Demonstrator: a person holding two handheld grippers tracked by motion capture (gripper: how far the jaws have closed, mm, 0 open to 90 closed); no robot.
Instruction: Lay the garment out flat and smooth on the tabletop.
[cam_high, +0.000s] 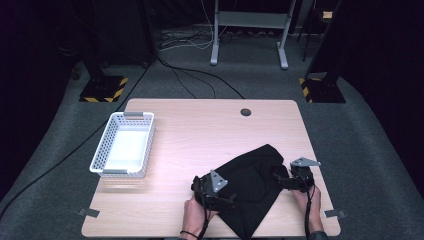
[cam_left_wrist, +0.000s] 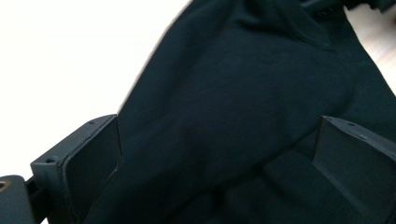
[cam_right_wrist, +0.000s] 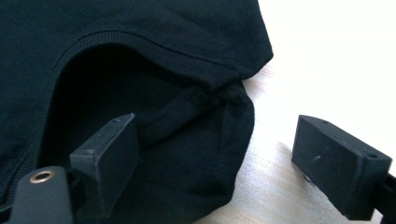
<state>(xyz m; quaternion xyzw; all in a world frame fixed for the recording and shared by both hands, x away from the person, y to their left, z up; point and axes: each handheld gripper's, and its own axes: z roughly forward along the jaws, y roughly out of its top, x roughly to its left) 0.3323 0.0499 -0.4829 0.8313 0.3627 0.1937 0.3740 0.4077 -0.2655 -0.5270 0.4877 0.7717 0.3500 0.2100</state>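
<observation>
**Both hand-held grippers at the black garment, jaws apart**

Black garment (cam_high: 252, 187) lies crumpled on the wooden surface (cam_high: 200, 130), near the front edge, right of centre. One corner trails toward the front edge.

Left hand-held gripper (cam_high: 226, 199): at the garment's left side, over the fabric. In the left gripper view the jaws stand wide apart with the cloth bunched between them; cloth lies against the left jaw, but the pads are not pressing it together.

Right hand-held gripper (cam_high: 281, 180): at the garment's right edge. In the right gripper view the jaws are spread wide; the left jaw sits over the ribbed collar (cam_right_wrist: 154, 49), the right jaw over bare wood just beside the fabric. Nothing clamped.

White perforated basket (cam_high: 102, 150) sits at the surface's left side, well apart from the garment.
</observation>
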